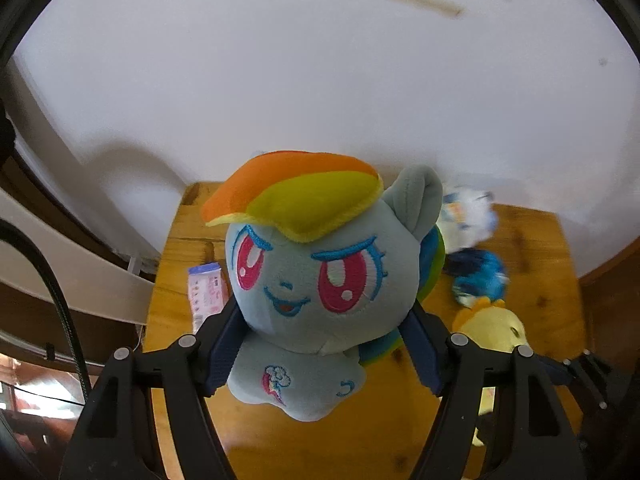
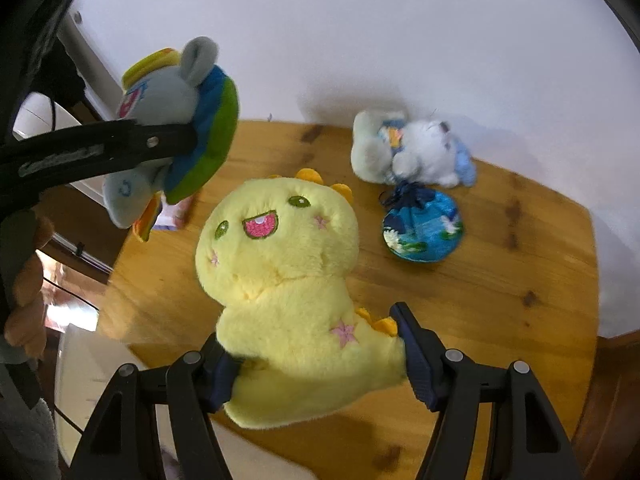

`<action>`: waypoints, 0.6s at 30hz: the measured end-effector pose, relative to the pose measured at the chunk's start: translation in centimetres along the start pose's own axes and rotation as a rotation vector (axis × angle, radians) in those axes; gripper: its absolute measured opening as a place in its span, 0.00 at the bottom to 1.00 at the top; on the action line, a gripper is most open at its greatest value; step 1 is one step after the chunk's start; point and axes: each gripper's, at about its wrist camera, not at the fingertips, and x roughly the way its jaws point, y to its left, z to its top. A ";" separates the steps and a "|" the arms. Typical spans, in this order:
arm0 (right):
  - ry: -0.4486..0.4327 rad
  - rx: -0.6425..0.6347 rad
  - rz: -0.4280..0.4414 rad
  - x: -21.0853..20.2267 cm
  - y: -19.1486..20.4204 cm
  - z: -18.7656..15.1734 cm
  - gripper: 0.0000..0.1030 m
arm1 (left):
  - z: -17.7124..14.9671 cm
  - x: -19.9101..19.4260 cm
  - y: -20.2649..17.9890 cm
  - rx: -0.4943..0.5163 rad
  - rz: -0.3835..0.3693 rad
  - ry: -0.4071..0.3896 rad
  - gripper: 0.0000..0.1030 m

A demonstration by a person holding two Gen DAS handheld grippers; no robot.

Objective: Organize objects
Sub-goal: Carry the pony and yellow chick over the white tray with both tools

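Both loads hang above the wooden table: the left gripper clamps the grey rainbow-maned pony plush, while the right gripper clamps the upright yellow dragon plush nearer the blue drawstring pouch.

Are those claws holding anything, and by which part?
Left claw grips the grey rainbow-maned plush pony under its head. Right claw grips the yellow plush dinosaur by its lower body.

A home room: plush toys and a pouch on a pine desk against a white wall.
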 end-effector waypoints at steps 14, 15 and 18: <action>-0.191 0.055 0.118 -15.2 3.0 -5.5 0.67 | -4.7 -17.4 1.0 0.059 -0.065 -0.116 0.73; -0.200 0.056 0.126 -16.2 3.3 -5.9 0.67 | -5.5 -18.8 1.0 0.066 -0.067 -0.121 0.73; -0.229 0.053 0.148 -19.0 4.3 -7.1 0.67 | -7.2 -21.6 1.1 0.080 -0.072 -0.135 0.73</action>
